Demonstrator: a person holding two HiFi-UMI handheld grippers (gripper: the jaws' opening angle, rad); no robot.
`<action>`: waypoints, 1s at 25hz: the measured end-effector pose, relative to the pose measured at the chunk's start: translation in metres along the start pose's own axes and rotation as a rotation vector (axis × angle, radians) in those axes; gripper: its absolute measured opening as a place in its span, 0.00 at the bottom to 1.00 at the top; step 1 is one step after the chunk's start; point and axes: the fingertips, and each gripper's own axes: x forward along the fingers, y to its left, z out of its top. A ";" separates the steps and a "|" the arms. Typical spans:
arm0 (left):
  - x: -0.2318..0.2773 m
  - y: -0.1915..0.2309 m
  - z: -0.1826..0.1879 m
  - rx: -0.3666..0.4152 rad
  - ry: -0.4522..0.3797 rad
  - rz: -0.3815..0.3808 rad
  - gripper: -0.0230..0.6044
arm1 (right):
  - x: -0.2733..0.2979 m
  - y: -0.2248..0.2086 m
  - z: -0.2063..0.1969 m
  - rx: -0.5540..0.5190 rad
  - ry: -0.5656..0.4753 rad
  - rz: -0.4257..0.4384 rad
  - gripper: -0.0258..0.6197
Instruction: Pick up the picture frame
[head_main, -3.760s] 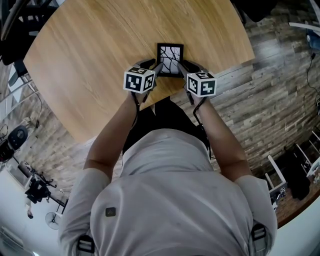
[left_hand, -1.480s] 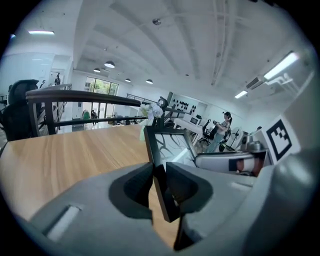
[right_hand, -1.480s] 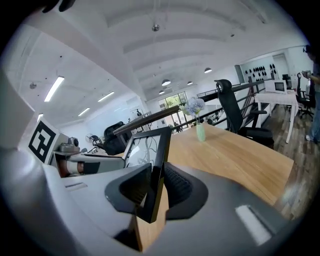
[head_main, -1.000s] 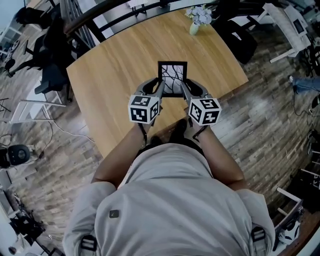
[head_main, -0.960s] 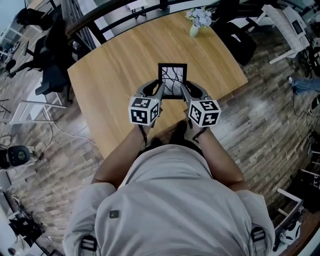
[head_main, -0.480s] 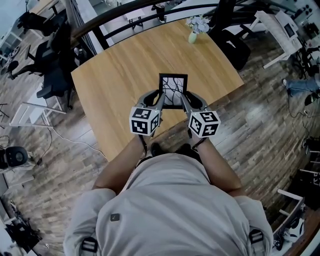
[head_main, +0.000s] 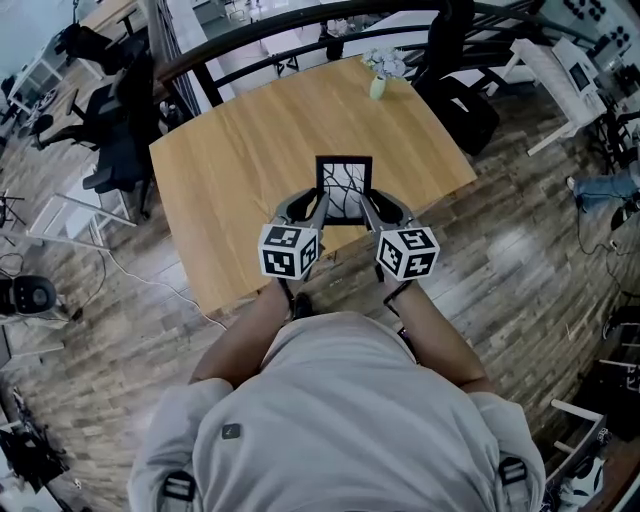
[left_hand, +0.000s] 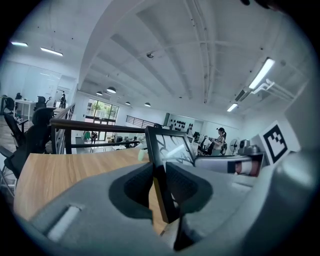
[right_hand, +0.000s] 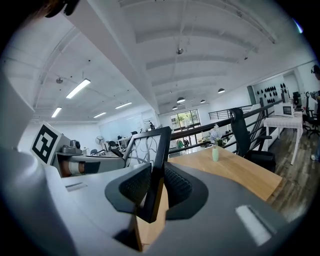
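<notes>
Black picture frame hangs upright, left gripper clamped on its left edge and right gripper on its right, apparently clear above the wooden table; pickup looks essentially done, only steady holding left.

picture frame lifted higher above table, left gripper, right gripper risen with it

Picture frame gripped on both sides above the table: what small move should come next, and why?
Probably a small level raise, both hands together: the left claw and right claw each pinch one side edge of the picture frame, already clear of the table.
</notes>
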 end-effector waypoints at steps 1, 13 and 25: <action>0.002 -0.010 0.000 0.001 -0.005 0.003 0.17 | -0.008 -0.006 0.000 0.004 -0.003 0.003 0.18; 0.001 -0.131 -0.022 0.048 -0.024 0.041 0.17 | -0.116 -0.058 -0.015 0.021 -0.045 0.055 0.18; -0.020 -0.205 -0.054 0.054 -0.013 0.050 0.17 | -0.196 -0.070 -0.041 0.046 -0.073 0.070 0.18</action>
